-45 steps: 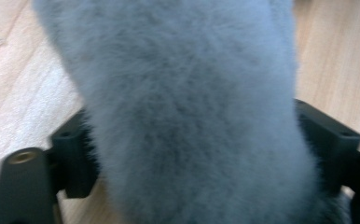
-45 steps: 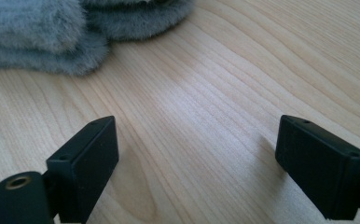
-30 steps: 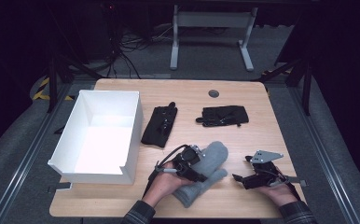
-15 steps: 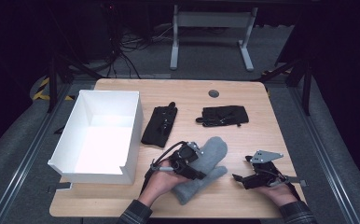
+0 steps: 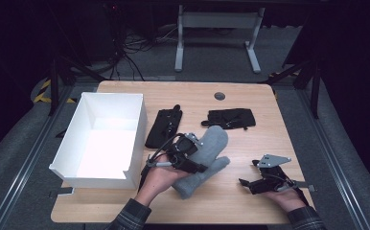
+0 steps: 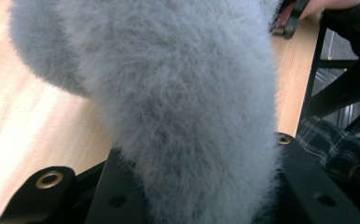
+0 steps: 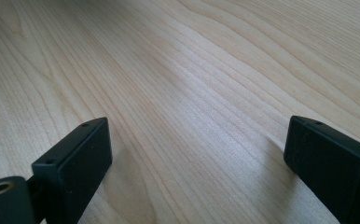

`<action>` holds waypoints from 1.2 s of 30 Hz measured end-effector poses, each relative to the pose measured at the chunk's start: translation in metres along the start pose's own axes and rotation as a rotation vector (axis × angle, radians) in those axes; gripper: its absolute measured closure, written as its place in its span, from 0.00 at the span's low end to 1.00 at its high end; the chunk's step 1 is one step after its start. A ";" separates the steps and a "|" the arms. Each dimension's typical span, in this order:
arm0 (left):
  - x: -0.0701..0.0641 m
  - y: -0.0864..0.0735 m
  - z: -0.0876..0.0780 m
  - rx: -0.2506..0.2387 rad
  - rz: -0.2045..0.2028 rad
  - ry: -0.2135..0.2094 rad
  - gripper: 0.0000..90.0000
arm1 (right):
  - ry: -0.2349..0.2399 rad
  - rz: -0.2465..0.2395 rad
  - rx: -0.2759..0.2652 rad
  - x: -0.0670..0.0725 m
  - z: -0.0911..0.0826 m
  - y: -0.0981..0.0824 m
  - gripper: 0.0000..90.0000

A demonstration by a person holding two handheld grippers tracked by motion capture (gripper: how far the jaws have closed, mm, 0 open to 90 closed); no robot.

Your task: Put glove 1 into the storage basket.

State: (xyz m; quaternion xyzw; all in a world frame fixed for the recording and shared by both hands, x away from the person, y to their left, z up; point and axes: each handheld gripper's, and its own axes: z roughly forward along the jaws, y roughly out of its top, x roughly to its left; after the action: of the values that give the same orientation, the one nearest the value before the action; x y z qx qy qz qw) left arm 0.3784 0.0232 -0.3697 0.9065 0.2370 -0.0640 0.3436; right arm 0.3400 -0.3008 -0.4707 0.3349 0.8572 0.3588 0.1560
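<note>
A fuzzy grey mitten hangs tilted over the table's front middle, and my left gripper is shut on it. In the left gripper view the grey mitten bulges up between the two black jaws and hides most of what lies beyond. My right gripper rests low on the wooden table at the front right, with its jaws open. In the right gripper view the right gripper has bare wood between its two fingers.
A white open box stands on the left side of the table. A black glove lies beside it in the middle, and another black glove lies farther back to the right. A round grey grommet sits near the back edge.
My left gripper has risen and carried the grey mitten up and slightly away from the front edge. The right gripper has stayed where it was.
</note>
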 end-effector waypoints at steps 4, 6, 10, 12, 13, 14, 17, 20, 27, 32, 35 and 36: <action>0.001 0.004 -0.013 -0.009 -0.008 0.008 0.74 | 0.000 0.000 0.000 0.000 0.000 0.000 0.09; 0.002 0.006 -0.023 -0.013 -0.007 0.014 0.74 | 0.001 0.000 -0.001 0.000 0.000 0.000 0.09; 0.005 0.011 -0.045 -0.038 -0.014 0.031 0.74 | 0.001 0.000 -0.001 0.000 0.000 0.000 0.09; 0.008 0.013 -0.058 -0.049 -0.027 0.040 0.74 | 0.000 -0.001 0.000 0.000 0.000 0.000 0.09; 0.010 0.013 -0.063 -0.052 -0.030 0.044 0.74 | 0.000 -0.001 0.000 0.000 0.000 0.000 0.09; 0.012 0.013 -0.069 -0.058 -0.037 0.049 0.74 | 0.001 0.000 -0.002 0.000 0.000 0.000 0.09; 0.018 0.011 -0.087 -0.079 -0.054 0.067 0.74 | 0.000 -0.001 0.000 0.000 0.000 0.000 0.09; 0.023 0.009 -0.099 -0.099 -0.067 0.081 0.73 | 0.000 0.000 0.000 0.000 0.000 0.000 0.09; 0.037 -0.003 -0.138 -0.150 -0.110 0.143 0.73 | 0.001 0.000 0.000 0.000 0.000 0.000 0.09; 0.047 -0.016 -0.160 -0.185 -0.148 0.181 0.73 | 0.000 0.000 0.000 0.000 0.000 0.000 0.09; 0.052 -0.026 -0.171 -0.194 -0.169 0.203 0.73 | 0.002 0.001 -0.002 0.000 0.000 0.000 0.09; 0.056 -0.033 -0.179 -0.202 -0.187 0.221 0.73 | 0.002 0.002 -0.002 0.000 0.000 0.000 0.08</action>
State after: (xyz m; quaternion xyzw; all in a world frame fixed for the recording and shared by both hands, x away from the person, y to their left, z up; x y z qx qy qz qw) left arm 0.4035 0.1834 -0.2697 0.8429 0.3618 0.0282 0.3973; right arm 0.3403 -0.3005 -0.4709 0.3353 0.8567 0.3599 0.1550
